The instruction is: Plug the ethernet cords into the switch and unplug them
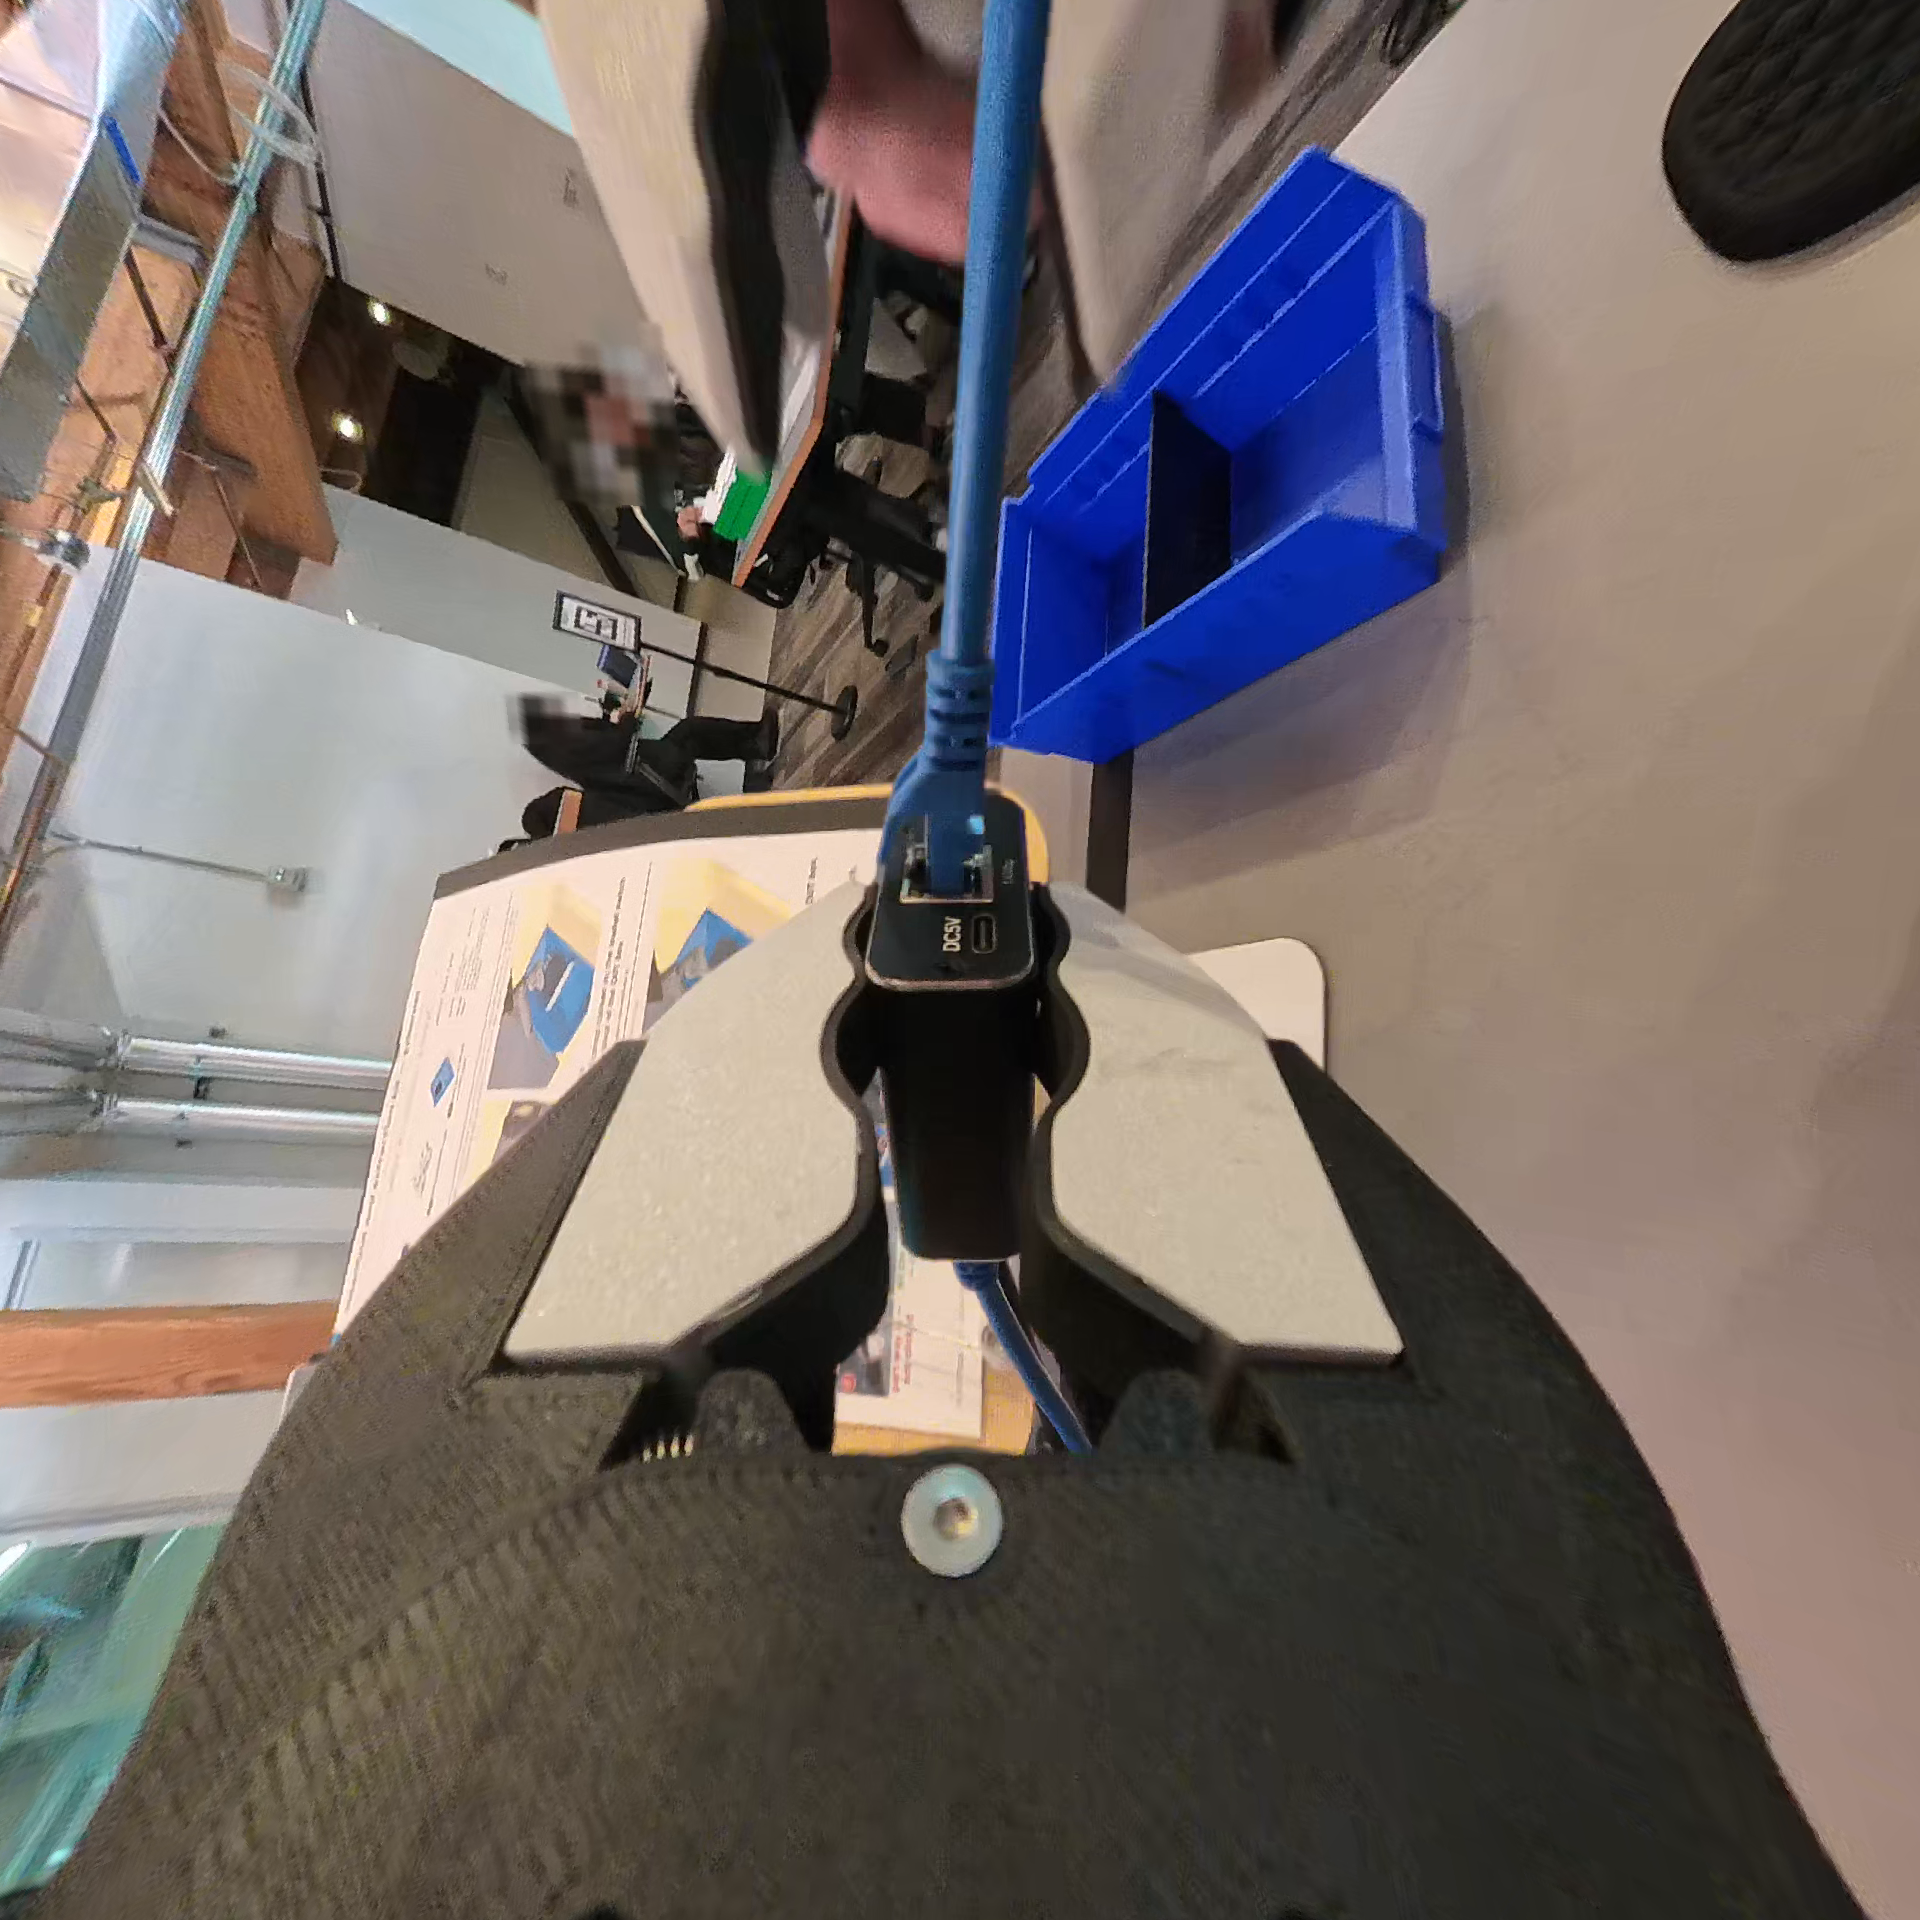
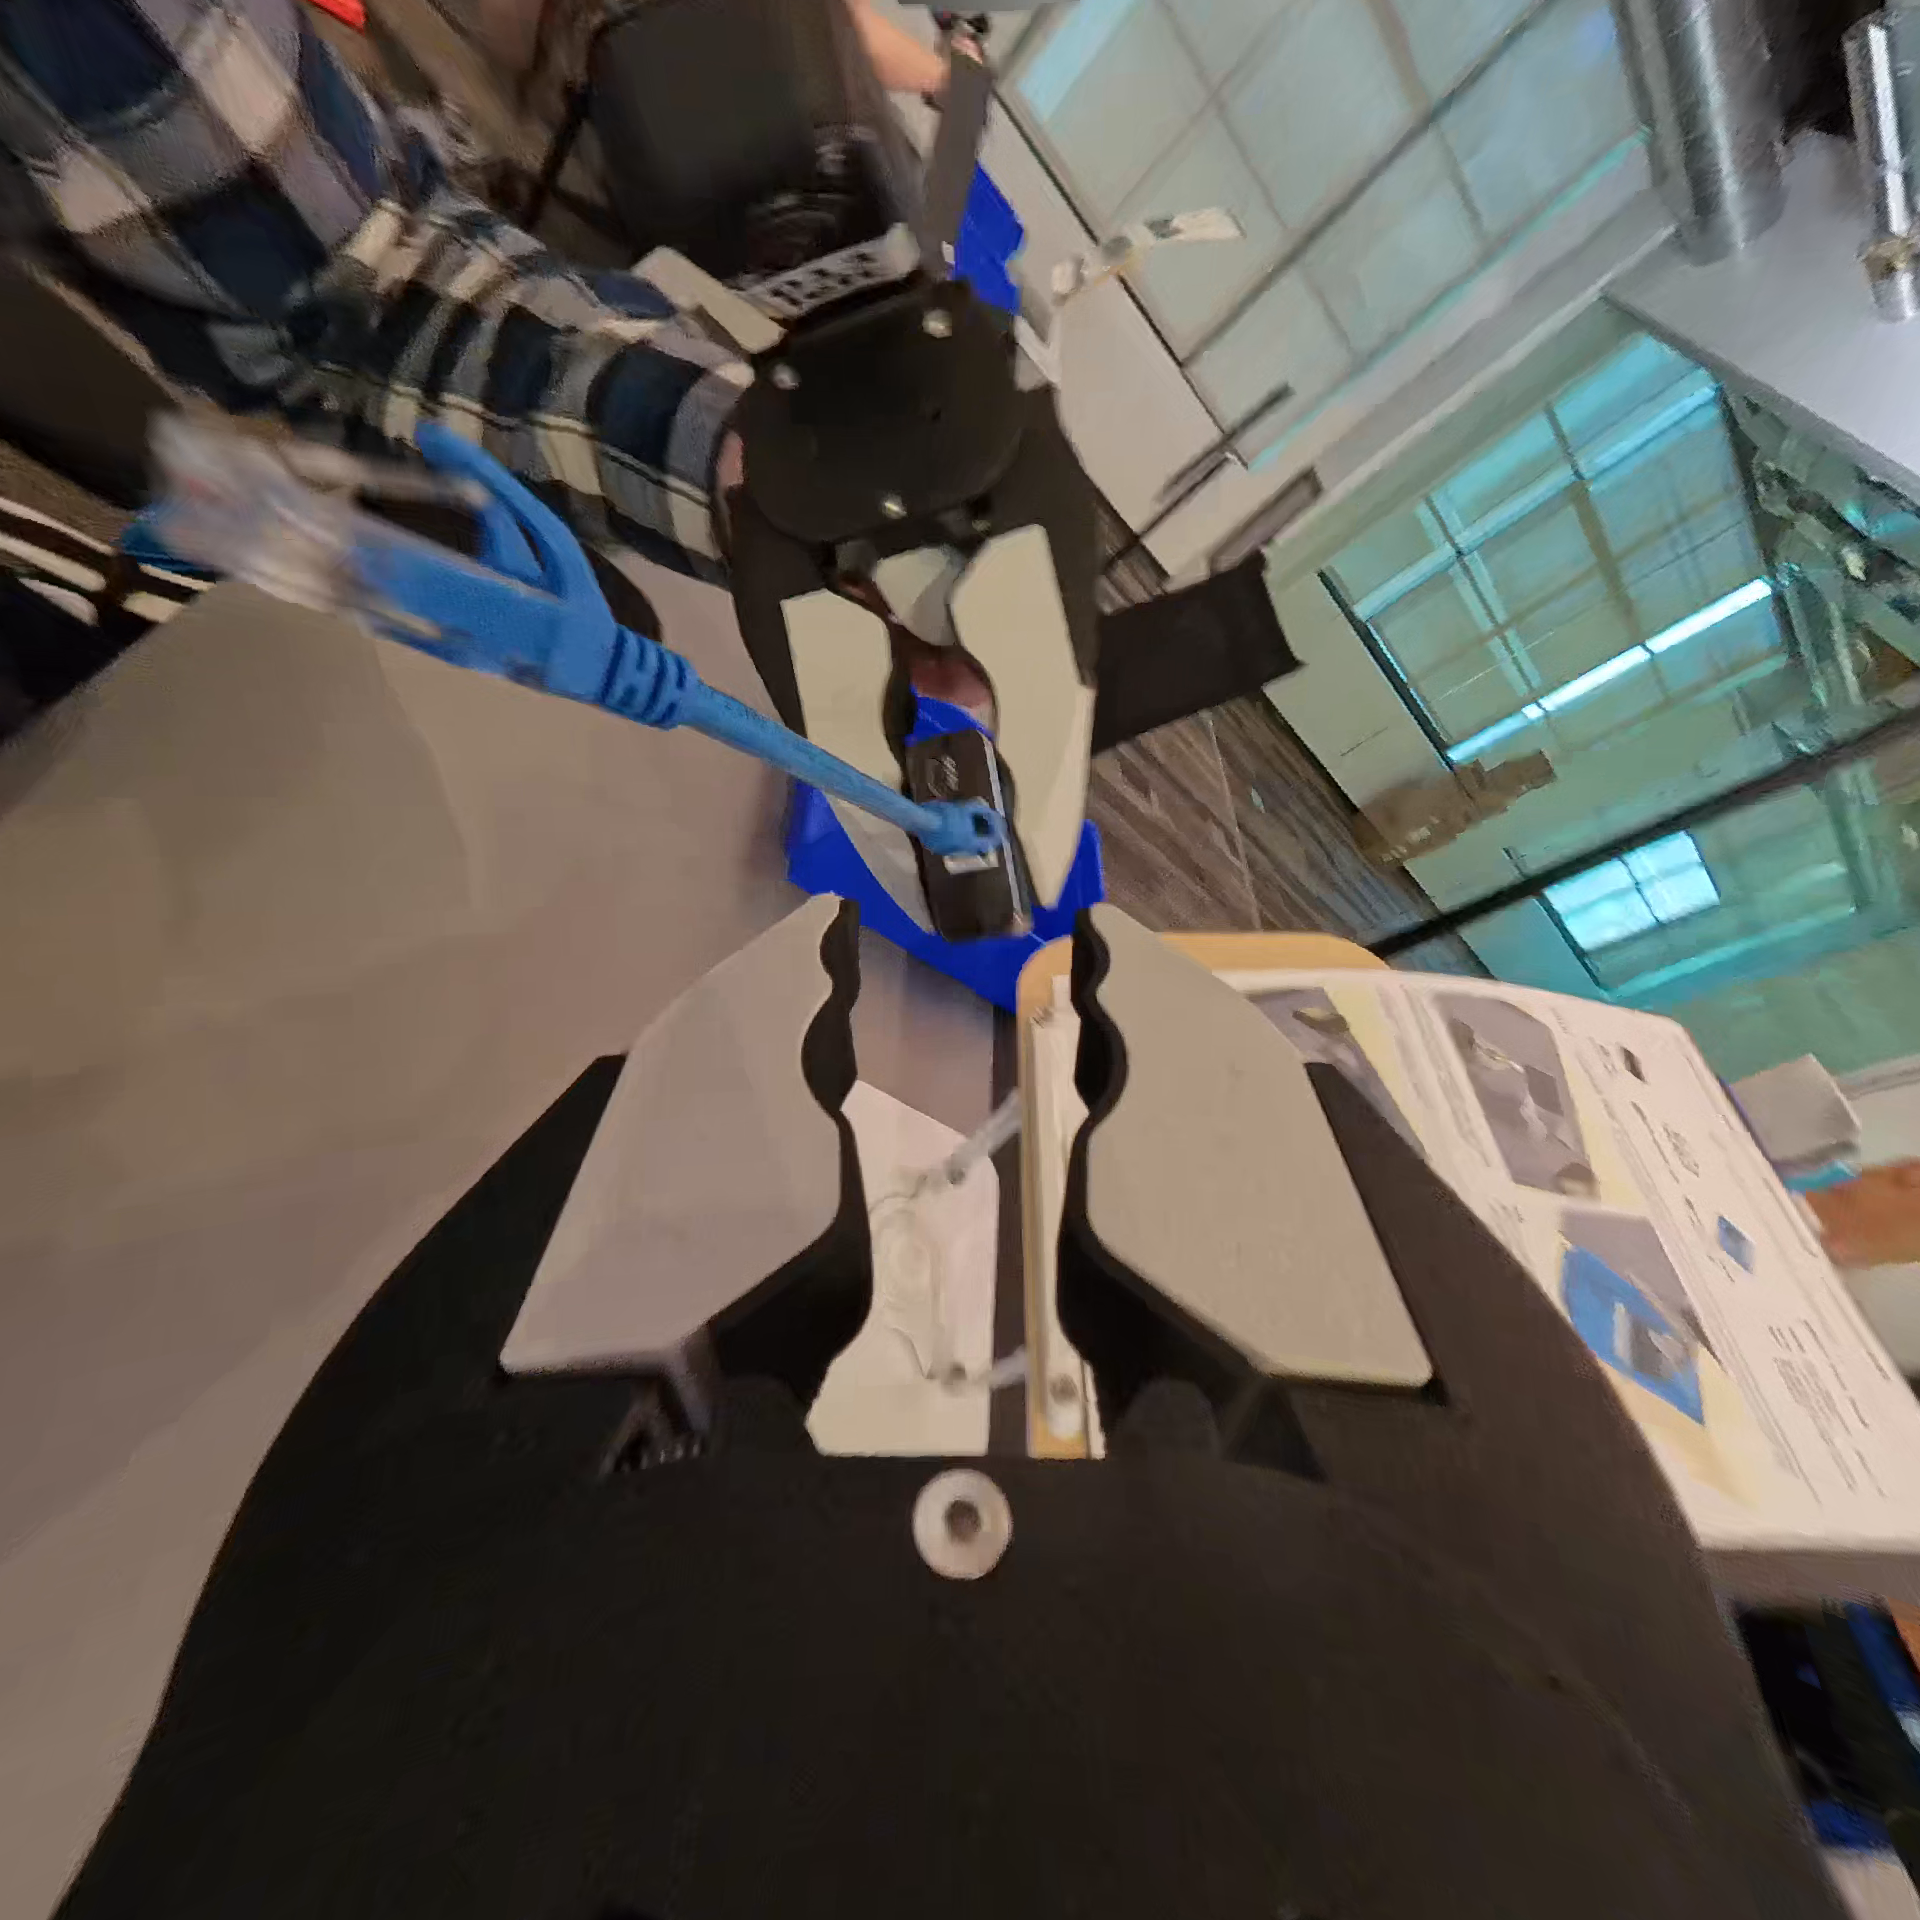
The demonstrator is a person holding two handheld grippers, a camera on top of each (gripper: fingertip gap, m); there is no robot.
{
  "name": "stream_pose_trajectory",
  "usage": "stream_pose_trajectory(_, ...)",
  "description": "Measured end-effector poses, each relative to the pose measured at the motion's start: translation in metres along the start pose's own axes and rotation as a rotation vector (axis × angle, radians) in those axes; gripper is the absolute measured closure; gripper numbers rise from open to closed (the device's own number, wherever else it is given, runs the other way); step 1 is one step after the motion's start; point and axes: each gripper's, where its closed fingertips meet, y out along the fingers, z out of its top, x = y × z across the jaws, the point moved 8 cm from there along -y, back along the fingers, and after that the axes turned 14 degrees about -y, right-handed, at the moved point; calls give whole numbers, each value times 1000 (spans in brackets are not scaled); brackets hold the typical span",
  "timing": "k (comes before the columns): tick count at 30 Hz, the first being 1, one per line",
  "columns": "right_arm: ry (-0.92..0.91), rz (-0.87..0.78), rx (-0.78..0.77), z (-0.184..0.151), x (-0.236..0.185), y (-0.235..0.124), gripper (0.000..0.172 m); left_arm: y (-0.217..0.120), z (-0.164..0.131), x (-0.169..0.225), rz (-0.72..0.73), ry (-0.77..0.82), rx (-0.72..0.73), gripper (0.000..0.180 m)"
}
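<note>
left gripper clamping one black switch above the table | one blue cord sitting plugged in | right gripper gaping, gripping nothing | one blue bin | writing on switch, not copied

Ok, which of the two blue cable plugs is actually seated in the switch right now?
The plug at the switch clamped in the left gripper is seated in its port. The other plug, clear-tipped, hangs free in the air, in neither gripper.
</note>
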Motion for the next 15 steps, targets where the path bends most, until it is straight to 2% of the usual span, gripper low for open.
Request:
stream_pose_trajectory(4, -3, 78, 62, 5, -8, 28, 127, -2, 8, 3, -25, 16, 53, 155)
stream_pose_trajectory(7, 13, 77, 133, 8, -4, 28, 139, -5, 11, 2, -45, 13, 90, 155)
stream_pose_trajectory(10, 8, 89, 125, 7, -1, 28, 147, -4, 11, 2, -60, 17, 101, 155)
stream_pose_trajectory(15, -3, 112, 66, 1, -1, 35, 142, 0, 10, 4, -73, 24, 104, 155)
